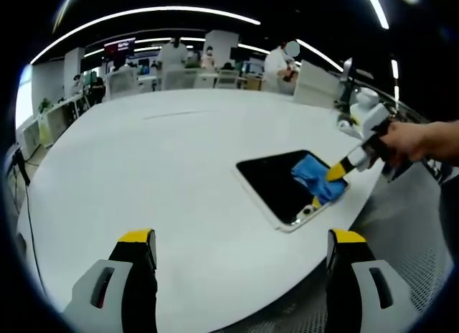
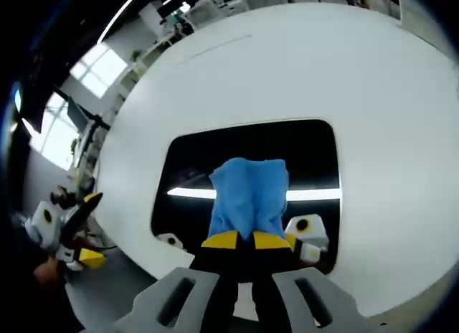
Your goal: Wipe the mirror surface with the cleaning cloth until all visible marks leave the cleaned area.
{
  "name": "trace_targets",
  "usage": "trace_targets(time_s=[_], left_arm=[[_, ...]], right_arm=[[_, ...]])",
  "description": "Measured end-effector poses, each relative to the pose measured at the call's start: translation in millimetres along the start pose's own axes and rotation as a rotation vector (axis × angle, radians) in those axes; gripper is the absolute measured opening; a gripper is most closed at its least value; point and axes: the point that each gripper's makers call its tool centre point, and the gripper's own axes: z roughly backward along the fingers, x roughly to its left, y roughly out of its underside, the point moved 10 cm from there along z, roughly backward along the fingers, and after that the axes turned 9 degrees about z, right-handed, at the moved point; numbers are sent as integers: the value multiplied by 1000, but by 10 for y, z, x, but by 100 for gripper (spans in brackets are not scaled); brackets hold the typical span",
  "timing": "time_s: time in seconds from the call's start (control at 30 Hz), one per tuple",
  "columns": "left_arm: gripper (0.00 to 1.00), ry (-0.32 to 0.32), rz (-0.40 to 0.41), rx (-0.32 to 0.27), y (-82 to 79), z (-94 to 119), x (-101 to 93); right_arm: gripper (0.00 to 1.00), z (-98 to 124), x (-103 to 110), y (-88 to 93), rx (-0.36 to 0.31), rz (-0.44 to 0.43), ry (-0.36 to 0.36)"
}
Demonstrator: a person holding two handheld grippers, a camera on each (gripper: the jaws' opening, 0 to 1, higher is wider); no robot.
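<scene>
The mirror [image 1: 276, 184] is a dark rectangular panel with a white rim, lying flat on the white table near its right edge. A blue cleaning cloth [image 1: 318, 176] rests on its far right part. In the left gripper view the right gripper [image 1: 336, 174], held by a hand, presses down on the cloth. In the right gripper view the mirror [image 2: 208, 157] reflects ceiling lights, and my right gripper [image 2: 238, 240] is shut on the blue cloth [image 2: 249, 189], which lies spread on the glass. My left gripper [image 1: 240, 240] hovers open over bare table, short of the mirror.
The round white table [image 1: 158, 153] stretches far and left. Its curved front edge runs close behind the mirror, with grey floor [image 1: 409, 225] beyond. Desks, chairs and people [image 1: 276, 60] stand far behind the table. The left gripper [image 2: 72, 225] shows at the left in the right gripper view.
</scene>
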Motion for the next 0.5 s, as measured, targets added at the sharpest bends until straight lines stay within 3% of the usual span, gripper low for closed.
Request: trace_targets(time_s=[0.03, 0.13, 0.27, 0.33, 0.4, 0.5], left_arm=[[99, 10, 9, -34, -44, 18, -28], [99, 9, -12, -59, -79, 45, -37], [99, -25, 18, -19, -67, 33, -9], [99, -16, 14, -29, -69, 34, -22], [99, -10, 42, -41, -78, 43, -39], [99, 42, 152, -96, -134, 22, -85]], right_arm=[[0, 12, 4, 22, 1, 0, -2], [0, 36, 23, 77, 3, 3, -4], [0, 68, 37, 146, 7, -1, -12], [0, 72, 34, 155, 7, -3, -15], [0, 78, 42, 163, 13, 0, -14], [0, 98, 73, 202, 35, 12, -12]])
